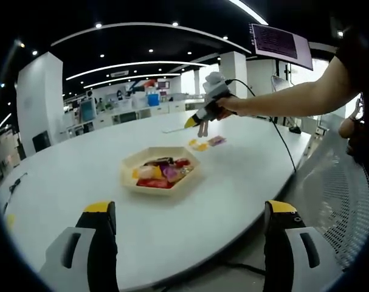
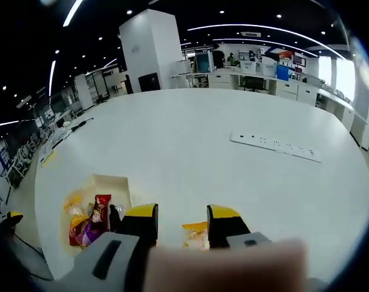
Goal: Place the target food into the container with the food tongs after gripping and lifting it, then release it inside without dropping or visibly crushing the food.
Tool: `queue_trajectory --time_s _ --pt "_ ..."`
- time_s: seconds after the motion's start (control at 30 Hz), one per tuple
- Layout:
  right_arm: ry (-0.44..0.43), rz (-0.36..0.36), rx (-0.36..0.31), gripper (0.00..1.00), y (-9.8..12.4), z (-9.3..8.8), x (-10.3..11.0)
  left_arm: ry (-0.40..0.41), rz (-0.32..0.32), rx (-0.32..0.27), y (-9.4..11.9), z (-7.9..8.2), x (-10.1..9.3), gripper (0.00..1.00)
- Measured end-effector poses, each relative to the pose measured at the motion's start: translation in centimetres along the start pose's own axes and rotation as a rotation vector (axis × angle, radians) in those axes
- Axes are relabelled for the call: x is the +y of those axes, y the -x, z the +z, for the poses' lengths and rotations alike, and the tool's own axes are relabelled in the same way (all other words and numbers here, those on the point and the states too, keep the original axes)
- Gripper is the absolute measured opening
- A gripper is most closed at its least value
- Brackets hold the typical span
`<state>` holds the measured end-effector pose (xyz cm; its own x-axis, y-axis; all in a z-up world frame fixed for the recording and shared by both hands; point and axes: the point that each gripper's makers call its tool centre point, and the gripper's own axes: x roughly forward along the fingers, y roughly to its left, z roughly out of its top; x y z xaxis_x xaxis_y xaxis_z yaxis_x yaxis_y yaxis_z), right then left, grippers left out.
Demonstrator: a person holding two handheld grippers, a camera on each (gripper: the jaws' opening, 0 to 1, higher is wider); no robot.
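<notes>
In the left gripper view, the left gripper (image 1: 187, 228) hovers at the near edge of a large white table (image 1: 68, 176), its two yellow-tipped jaws spread wide and holding nothing. Beyond them, near the middle of the table, sits a pale hexagonal container (image 1: 131, 176) already loaded with wrapped snacks in red, yellow, purple and pink. Just past the container, two loose snack packets (image 1: 206, 143), one yellow and one pinkish, lie flat on the tabletop. Directly above those packets a person's outstretched arm (image 1: 293, 97) holds the right gripper (image 1: 202, 125), whose jaws point down at the table; whether it grips tongs there is too small to tell. A dark cable (image 1: 275, 131) trails from that gripper across the table toward its right edge. In the right gripper view, the right gripper (image 2: 181, 226) looks down along its own yellow-tipped jaws, which stand a little apart with a yellow snack packet (image 2: 196, 230) visible on the table between them; whether the jaws press on anything cannot be told. The container (image 2: 114, 185) lies just left of the jaws, its snacks showing, and a white power strip (image 2: 275, 147) rests well beyond on the far side of the table.
</notes>
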<state>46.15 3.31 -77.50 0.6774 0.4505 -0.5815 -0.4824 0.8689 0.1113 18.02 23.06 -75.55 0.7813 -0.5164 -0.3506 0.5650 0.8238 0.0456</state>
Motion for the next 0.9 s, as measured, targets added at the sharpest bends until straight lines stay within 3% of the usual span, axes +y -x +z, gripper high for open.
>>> queue_trajectory --time_s 0.63,0.9 --pt "0.032 -0.007 0.008 0.32 -2.4 -0.9 -1.6 -0.001 0.011 0.002 -0.1 0.0 0.2 0.99" --pt "0.037 0.003 0.010 0.32 -3.3 -0.8 -1.2 0.001 0.015 0.010 -0.2 -0.1 0.2 0.99"
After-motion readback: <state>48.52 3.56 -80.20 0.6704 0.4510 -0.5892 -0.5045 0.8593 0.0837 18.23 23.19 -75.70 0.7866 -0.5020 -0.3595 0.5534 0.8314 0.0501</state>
